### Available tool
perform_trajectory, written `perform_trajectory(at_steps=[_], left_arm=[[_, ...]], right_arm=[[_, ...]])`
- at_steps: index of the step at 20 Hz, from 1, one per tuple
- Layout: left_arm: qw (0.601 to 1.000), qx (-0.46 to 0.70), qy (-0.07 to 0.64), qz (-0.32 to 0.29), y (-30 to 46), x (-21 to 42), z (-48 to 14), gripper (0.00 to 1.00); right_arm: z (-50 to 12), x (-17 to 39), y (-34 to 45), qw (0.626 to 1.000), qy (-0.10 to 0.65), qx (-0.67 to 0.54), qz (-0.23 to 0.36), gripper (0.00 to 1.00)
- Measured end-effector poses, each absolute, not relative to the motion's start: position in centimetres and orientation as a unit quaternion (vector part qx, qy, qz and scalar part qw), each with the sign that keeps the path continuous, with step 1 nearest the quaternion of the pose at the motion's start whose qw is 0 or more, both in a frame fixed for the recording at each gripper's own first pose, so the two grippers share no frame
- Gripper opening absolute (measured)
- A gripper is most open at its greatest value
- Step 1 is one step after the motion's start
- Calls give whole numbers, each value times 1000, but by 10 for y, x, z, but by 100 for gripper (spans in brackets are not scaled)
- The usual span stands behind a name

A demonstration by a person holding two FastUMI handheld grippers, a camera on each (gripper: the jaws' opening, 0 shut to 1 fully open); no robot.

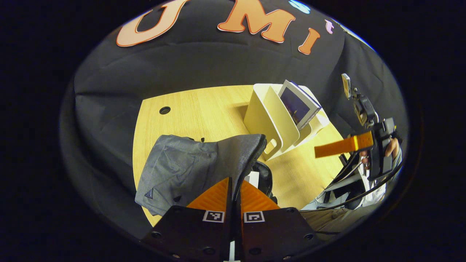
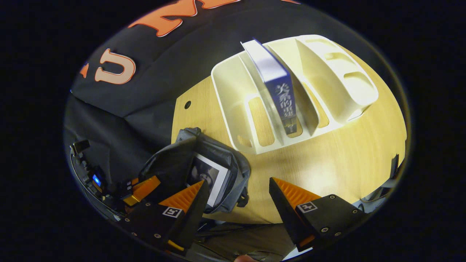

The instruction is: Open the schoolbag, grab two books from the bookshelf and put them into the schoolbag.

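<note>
While I hold both tongs over the table, this is how the scene lies.

Left tongs: pressed together on the zip edge of the schoolbag, holding its mouth up; both fingers seem to pinch the fabric.

Right tongs: spread wide and holding nothing, hovering over the table between the bag and the bookshelf.

Schoolbag: grey, lying near the table's front edge, its top unzipped and open.

First book: already inside the open bag, its pale cover with a dark picture showing in the mouth.

Second book: standing tilted in a middle slot of the bookshelf, spine toward my right camera, not yet taken.

Bookshelf: cream plastic rack with several dividers, standing just behind the bag; its other slots look empty.

Progress: I judge the task about half done. Opening is finished and one book is packed; what remains is to grip the second book and put it into the bag.

Table: light wood grain, with a small round cable hole near the far edge.

Room: black cloth hangs behind the table.
</note>
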State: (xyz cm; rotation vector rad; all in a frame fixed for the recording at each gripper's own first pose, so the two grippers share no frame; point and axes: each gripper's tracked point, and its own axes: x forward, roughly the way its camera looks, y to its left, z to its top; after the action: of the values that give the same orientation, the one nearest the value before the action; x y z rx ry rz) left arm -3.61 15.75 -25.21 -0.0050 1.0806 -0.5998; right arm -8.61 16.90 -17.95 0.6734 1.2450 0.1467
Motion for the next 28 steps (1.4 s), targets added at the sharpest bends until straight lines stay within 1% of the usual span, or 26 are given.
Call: perform_trajectory(at_steps=[4, 10, 15, 20, 22, 24, 25, 26, 27, 28], left_arm=[[813, -11, 516, -269, 156, -35, -259, 6], [809, -17, 531, -249, 152, -36, -267, 5], [805, -29, 550, -221, 149, -34, -275, 5], [803, -30, 564, -188, 149, -33, -275, 5], [802, -33, 571, -174, 148, -36, -276, 5], [801, -36, 576, -161, 148, -37, -276, 5], [801, -37, 578, -155, 148, -37, -276, 6], [800, -39, 580, -149, 147, -38, -275, 6], [800, -40, 581, -144, 147, -38, -276, 5], [800, -41, 583, -138, 148, -39, -276, 6]], right_arm=[[-174, -59, 126, 780, 577, 239, 53, 98], [-167, -12, 96, 789, 585, 179, 57, 98], [-175, 34, 84, 787, 594, 155, 65, 98], [-196, 66, 83, 770, 614, 155, 79, 96], [-205, 76, 83, 761, 624, 159, 77, 94], [-217, 81, 85, 753, 633, 161, 76, 86], [-223, 82, 85, 751, 637, 157, 75, 80], [-227, 82, 85, 747, 642, 153, 75, 77], [-231, 82, 87, 744, 647, 149, 74, 70], [-233, 82, 87, 742, 650, 145, 71, 76]])
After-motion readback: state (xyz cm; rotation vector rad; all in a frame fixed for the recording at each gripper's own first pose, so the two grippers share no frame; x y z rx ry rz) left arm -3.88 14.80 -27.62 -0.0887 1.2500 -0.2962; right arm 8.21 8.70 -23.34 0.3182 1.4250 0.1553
